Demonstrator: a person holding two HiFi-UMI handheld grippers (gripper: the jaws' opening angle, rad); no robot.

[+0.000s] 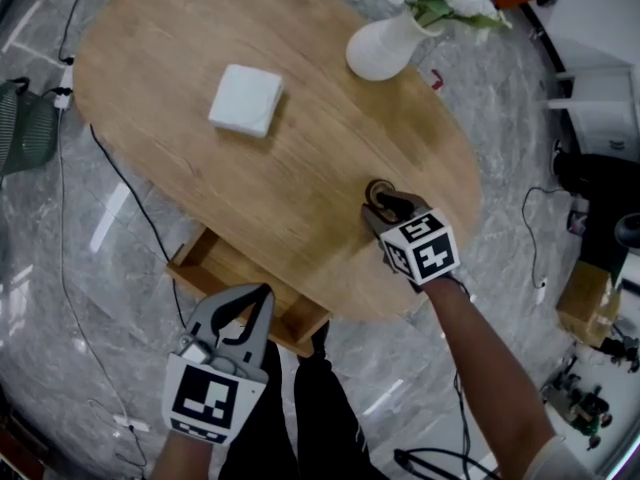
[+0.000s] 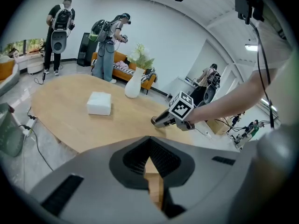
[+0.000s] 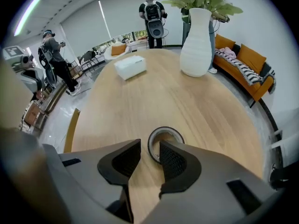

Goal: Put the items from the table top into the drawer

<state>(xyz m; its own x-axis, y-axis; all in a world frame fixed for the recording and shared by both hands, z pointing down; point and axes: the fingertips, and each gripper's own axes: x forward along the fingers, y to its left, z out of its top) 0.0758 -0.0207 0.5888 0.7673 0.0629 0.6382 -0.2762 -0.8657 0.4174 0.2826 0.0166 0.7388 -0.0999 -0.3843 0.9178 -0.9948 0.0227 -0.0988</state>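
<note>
A roll of tape (image 1: pixel 378 192) lies flat on the oval wooden table (image 1: pixel 200 168) near its right edge. My right gripper (image 1: pixel 383 208) points steeply down at it, jaws open. In the right gripper view the tape roll (image 3: pixel 164 139) sits just beyond the fingertips, its near rim in the gap of my right gripper (image 3: pixel 145 158); the pads are not pressing on it. A white tissue box (image 1: pixel 246 99) rests further back on the table. The wooden drawer (image 1: pixel 205 264) stands open under the table's near edge. My left gripper (image 1: pixel 256 296) hovers over it, shut and empty.
A white vase with flowers (image 1: pixel 385 46) stands at the table's far right. Cables (image 1: pixel 120 183) run over the marble floor, and a green chair (image 1: pixel 22 128) sits at the left. Several people with gear (image 2: pixel 108 43) stand by an orange sofa (image 2: pixel 122 65).
</note>
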